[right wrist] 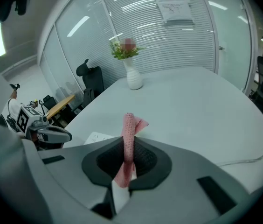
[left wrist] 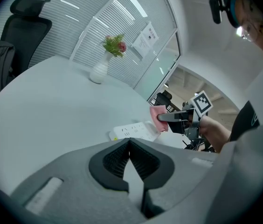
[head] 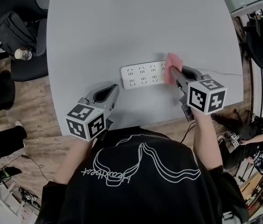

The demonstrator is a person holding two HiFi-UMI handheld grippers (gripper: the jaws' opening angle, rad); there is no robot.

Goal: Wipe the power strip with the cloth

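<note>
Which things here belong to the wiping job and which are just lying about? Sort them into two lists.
For the job:
- pink cloth, clamped in the right gripper
- white power strip on the table
- left gripper, shut and empty

Lying about:
- white vase of flowers
- black backpack on the office chair

A white vase [left wrist: 99,71] of flowers stands on my grey tabletop [head: 145,27]; a backpack [head: 14,29] sits on a black chair [head: 29,66] beside it.
</note>
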